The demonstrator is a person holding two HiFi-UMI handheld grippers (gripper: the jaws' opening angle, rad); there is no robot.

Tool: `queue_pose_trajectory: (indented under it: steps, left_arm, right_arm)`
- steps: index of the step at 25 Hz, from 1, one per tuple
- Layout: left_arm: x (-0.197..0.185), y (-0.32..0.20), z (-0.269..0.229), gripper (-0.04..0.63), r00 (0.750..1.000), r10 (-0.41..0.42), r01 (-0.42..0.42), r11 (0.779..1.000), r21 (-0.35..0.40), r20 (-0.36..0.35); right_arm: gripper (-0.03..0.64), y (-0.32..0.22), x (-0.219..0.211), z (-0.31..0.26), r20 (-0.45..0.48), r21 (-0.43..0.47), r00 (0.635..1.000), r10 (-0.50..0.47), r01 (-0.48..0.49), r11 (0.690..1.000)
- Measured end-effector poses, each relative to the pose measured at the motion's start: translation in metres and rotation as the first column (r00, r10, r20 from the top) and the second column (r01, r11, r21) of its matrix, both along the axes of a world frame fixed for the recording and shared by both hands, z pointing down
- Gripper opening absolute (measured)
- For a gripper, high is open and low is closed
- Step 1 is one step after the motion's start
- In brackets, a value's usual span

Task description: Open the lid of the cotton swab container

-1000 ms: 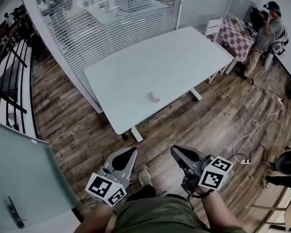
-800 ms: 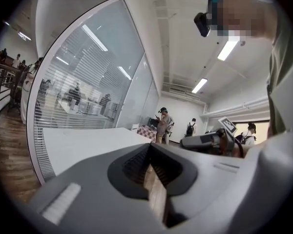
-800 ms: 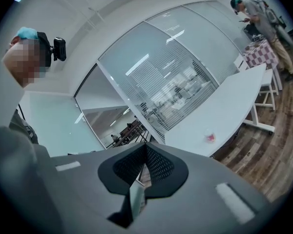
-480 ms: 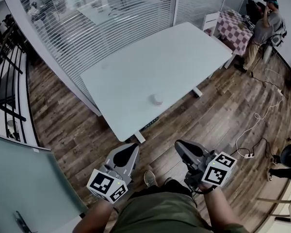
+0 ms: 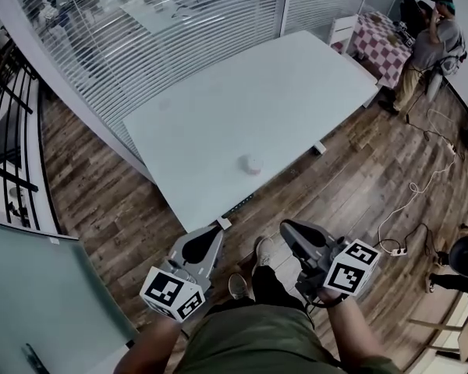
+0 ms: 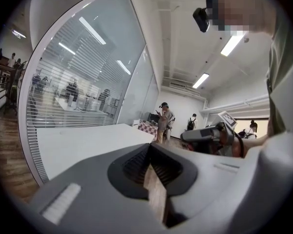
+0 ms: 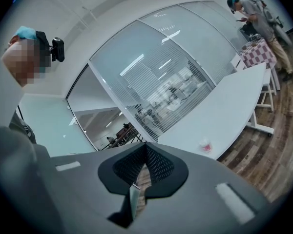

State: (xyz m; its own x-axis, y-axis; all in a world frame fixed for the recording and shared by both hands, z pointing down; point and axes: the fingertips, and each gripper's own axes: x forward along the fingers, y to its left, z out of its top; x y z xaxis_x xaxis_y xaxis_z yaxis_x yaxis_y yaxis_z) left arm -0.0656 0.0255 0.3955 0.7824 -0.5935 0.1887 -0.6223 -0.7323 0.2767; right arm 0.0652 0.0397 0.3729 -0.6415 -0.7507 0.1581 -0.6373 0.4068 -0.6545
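Observation:
The cotton swab container (image 5: 252,164), small, round and whitish with a pink base, stands alone near the front edge of the white table (image 5: 218,107). It also shows small in the right gripper view (image 7: 204,145). Both grippers hang over the wood floor, short of the table and well away from the container. My left gripper (image 5: 214,233) is shut with nothing in it, jaws together in its own view (image 6: 149,148). My right gripper (image 5: 285,228) is likewise shut and empty (image 7: 145,146), and it points toward the table.
A glass wall with blinds (image 5: 140,29) runs behind the table. A person (image 5: 437,37) stands at the far right beside a checkered table (image 5: 386,49). A white cable and power strip (image 5: 402,228) lie on the floor to the right. My shoes (image 5: 249,267) are below the table's edge.
The head view has shifted closer to the table, and a foot has stepped forward. Both grippers stay shut, held low in front of the body.

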Motion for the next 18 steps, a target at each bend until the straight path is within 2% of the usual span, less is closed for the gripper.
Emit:
queue_pose_trajectory:
  steps: [18]
  left_arm:
    - [0.062,-0.101,0.058,0.009,0.996,-0.057,0.061,0.996,-0.068,0.062]
  right_arm:
    - [0.009,-0.104,0.056,0.045,0.051,-0.081,0.993,-0.104,0.108,0.991]
